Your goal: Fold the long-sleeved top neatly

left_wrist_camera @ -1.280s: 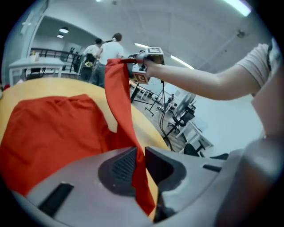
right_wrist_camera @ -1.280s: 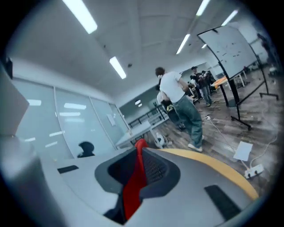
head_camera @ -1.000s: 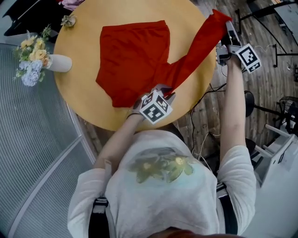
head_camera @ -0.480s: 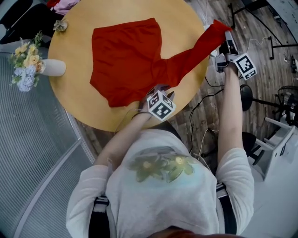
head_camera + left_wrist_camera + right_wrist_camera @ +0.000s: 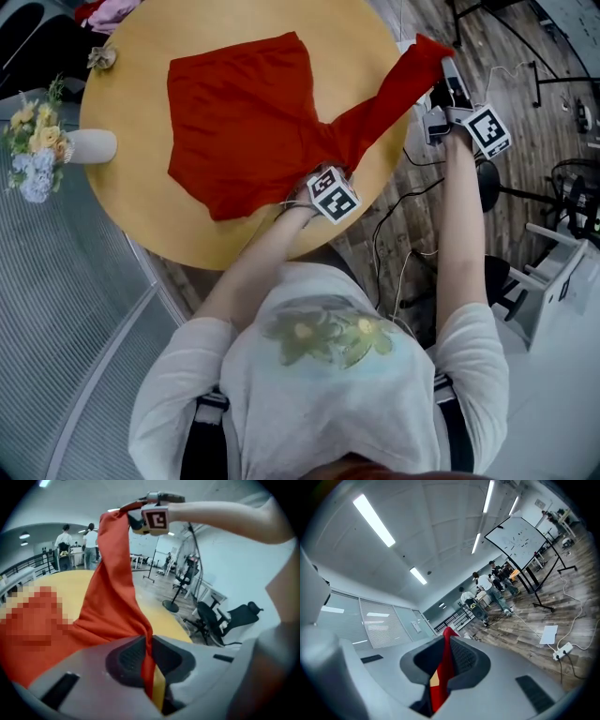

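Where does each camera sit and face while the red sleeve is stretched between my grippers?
Head view: on the person's head, steeply down at round yellow wooden table and red long-sleeved top; torso, forearms, left gripper, right gripper show.
Left gripper view: on that gripper, up the sleeve toward the right gripper; jaws have just been closing and pinch the sleeve; right forearm shows.
Right gripper view: on that gripper, level across the room; jaws shut on sleeve end; no body.
Shared: head and left gripper views both show the right gripper.
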`<state>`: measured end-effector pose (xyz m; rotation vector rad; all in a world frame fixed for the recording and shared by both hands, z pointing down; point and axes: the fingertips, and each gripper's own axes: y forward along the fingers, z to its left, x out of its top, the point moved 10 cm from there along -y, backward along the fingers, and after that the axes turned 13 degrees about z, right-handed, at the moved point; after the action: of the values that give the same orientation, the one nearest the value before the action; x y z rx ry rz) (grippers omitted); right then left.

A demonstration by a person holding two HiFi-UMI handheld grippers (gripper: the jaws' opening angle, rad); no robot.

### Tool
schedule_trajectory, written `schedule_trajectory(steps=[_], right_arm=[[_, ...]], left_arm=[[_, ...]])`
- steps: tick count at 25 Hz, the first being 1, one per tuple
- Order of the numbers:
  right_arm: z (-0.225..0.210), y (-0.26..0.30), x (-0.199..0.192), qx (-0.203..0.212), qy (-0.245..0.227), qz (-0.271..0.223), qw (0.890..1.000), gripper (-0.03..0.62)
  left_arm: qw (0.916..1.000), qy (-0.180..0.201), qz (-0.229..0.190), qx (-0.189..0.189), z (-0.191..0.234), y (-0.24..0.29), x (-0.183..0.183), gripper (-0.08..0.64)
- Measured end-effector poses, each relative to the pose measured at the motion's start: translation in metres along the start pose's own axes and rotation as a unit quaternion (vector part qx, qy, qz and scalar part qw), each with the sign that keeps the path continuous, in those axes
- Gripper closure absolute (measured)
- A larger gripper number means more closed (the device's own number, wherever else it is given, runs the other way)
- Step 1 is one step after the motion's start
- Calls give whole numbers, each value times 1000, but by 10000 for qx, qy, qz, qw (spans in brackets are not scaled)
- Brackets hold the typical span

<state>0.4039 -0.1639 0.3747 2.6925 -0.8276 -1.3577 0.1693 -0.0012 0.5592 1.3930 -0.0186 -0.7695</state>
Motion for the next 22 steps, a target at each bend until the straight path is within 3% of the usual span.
schedule_trajectory(steps=[5, 8, 10, 13, 15, 17, 19, 22], right_arm=[[-3, 2, 2, 50, 9, -84, 10000, 543], [23, 18, 9, 497, -325, -75, 9982, 543], [51, 35, 18, 906, -661, -28, 9937, 543], [95, 70, 22, 1246, -929, 176, 9877, 543], [108, 92, 17, 863, -856, 441, 9916, 543], [113, 121, 11, 619, -1001, 768, 9901, 543], [112, 160, -8, 333, -1078, 1149, 9869, 543], [99, 222, -53, -121, -933, 1708, 9808, 543]], left_arm=[[9931, 392, -852, -703, -6, -31, -10, 518], [9833, -128, -1336, -1227, 2, -45, -28, 518], [9603, -1016, -1858, -1818, 16, -59, -47, 518], [9077, -2358, -2567, -2335, 38, -79, -83, 518], [8830, -2997, -2853, -2214, 49, -92, -104, 518], [8694, -3532, -2874, -1918, 57, -101, -117, 518], [8663, -3982, -2606, -1520, 72, -105, -133, 518], [8751, -4242, -2023, -1157, 100, -103, -152, 518]])
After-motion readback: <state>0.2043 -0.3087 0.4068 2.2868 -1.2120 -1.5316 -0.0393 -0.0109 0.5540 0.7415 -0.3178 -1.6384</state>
